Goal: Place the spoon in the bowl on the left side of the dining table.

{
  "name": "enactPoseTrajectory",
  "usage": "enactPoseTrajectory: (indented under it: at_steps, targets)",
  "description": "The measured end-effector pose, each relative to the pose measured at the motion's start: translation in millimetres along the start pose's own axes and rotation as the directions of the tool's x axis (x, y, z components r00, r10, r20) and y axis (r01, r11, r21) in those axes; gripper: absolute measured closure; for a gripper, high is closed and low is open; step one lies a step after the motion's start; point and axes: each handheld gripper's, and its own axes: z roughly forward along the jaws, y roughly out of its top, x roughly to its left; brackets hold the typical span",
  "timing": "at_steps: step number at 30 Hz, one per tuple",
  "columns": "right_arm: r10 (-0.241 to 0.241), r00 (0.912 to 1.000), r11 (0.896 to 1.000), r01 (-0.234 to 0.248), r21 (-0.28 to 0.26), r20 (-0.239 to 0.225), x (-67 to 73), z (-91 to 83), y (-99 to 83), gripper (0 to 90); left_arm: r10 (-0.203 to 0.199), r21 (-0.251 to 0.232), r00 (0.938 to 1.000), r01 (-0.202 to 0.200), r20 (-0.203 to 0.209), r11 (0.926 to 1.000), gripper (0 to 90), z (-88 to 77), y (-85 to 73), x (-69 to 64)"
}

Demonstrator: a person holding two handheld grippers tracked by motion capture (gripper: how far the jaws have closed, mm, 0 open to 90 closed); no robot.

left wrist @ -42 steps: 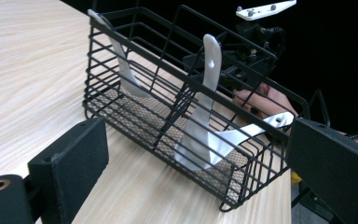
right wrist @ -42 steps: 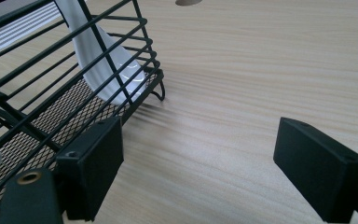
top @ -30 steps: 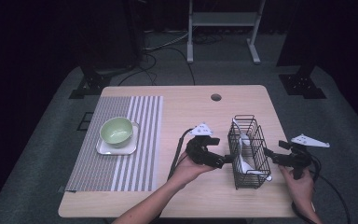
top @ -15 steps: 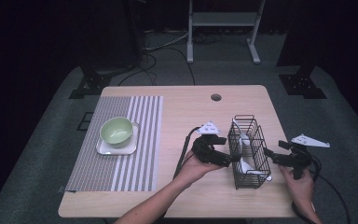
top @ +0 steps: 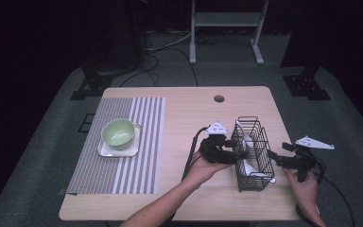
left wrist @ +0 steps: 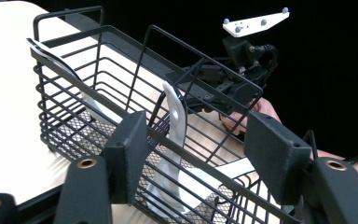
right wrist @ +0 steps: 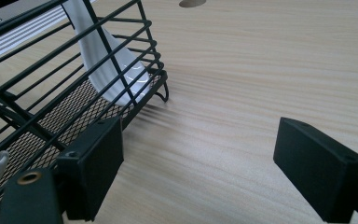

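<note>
On the right half of the pale wooden tabletop [top: 184, 118]: black wire basket [top: 252, 153] standing upright, white ceramic spoons [top: 248, 168] leaning inside. Left gripper [top: 237, 153] pressed up to the basket's left wall, fingers [left wrist: 129, 151] just been closing, one pad outside the top rim wire and the other over the inside, a spoon handle [left wrist: 175, 121] between them; not yet clamped, as far as can be told. Right gripper [top: 273, 155] just beside the basket's right wall, fingers [right wrist: 95, 163] released, spread wide above bare wood. Well apart on the left: light green bowl [top: 118, 133] on a white square plate [top: 116, 150], atop a grey striped placemat [top: 123, 165].
</note>
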Motion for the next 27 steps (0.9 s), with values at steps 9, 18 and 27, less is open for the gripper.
enactPoseTrajectory:
  at_steps: [9, 18, 27]
  targets:
    - [0.001, 1.0000, 1.000, -0.001, -0.002, -0.002, -0.1, -0.2, 0.1, 14.8, -0.001, 0.005, 1.0000, 0.001, 0.004, 1.0000, 57.3, 5.7, 2.9, 1.9]
    - [0.001, 1.0000, 1.000, -0.001, -0.004, -0.004, -0.1, -0.7, 0.0, 14.8, -0.057, -0.016, 0.9983, 0.058, 0.008, 0.9982, 73.1, 7.1, 1.5, 7.0]
    - [0.000, 1.0000, 1.000, 0.000, -0.003, -0.005, 0.2, -0.5, 0.1, 14.8, -0.073, -0.023, 0.9973, 0.073, 0.010, 0.9971, 81.5, 9.5, 1.7, 4.7]
